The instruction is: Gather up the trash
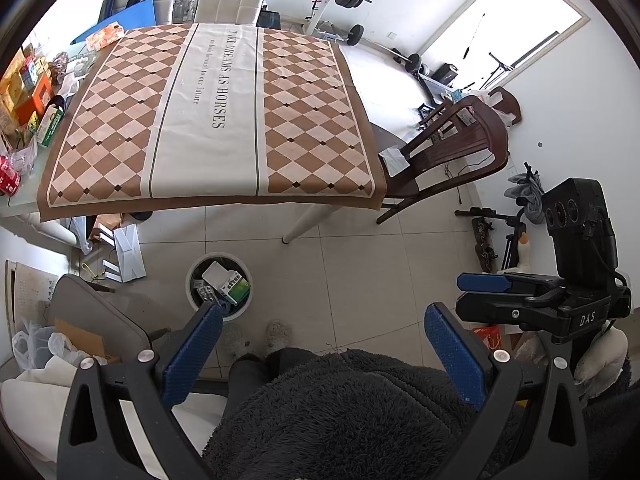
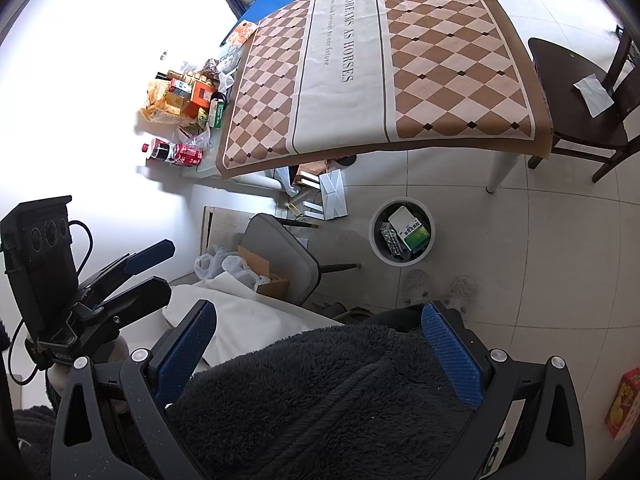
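Note:
A round white trash bin (image 1: 192, 276) stands on the tiled floor in front of the table; it also shows in the right wrist view (image 2: 376, 240). Inside lie a green and white box (image 1: 236, 286) (image 2: 414, 232) and blister packs (image 1: 206, 292) (image 2: 392, 240). My left gripper (image 1: 322, 350) is open and empty, held above my dark fleece lap. My right gripper (image 2: 318, 340) is open and empty too, beside the left one. The right gripper shows in the left wrist view (image 1: 488, 296). The left gripper shows in the right wrist view (image 2: 156, 264).
A table with a checkered cloth (image 1: 216, 112) (image 2: 360, 68) stands ahead. Boxes, bags and red cola bottles (image 2: 176, 152) crowd its left edge. A dark wooden chair (image 1: 448, 152) with a tissue stands right. A grey chair (image 2: 280, 256) with cardboard and bags stands left. A snack box (image 2: 622, 404) lies far right.

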`<state>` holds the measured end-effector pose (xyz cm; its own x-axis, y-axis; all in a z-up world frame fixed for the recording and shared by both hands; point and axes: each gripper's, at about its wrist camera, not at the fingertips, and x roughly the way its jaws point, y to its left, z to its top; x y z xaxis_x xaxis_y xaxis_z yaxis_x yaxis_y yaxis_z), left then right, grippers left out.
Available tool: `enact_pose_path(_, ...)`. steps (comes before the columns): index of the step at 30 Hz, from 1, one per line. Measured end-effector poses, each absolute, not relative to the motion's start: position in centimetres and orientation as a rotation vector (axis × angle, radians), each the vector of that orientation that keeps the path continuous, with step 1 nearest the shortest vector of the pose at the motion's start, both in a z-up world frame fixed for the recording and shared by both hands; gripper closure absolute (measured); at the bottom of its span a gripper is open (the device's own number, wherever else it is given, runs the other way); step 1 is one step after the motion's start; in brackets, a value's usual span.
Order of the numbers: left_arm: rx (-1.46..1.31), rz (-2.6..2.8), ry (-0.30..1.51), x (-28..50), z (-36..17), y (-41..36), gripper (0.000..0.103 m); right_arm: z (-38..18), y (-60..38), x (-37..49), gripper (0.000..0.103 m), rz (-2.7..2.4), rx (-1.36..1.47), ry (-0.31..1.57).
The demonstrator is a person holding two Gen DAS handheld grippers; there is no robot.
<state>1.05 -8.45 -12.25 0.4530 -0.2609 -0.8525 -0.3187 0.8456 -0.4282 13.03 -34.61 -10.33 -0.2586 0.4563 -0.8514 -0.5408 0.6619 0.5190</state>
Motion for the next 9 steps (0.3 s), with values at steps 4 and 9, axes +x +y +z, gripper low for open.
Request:
enact_pose_path(4, -0.593, 0.041, 1.117, 0.93, -12.35, -8.39, 0.000, -10.33, -34.61, 12.92, 0.000, 0.948, -0.071, 1.569)
enact_pose_path(9, -0.598, 0.050, 1.105, 0.45, -12.34, -8.53, 0.000, -10.33, -34.62, 12.68, 0.000, 0.944, -0.067, 1.568)
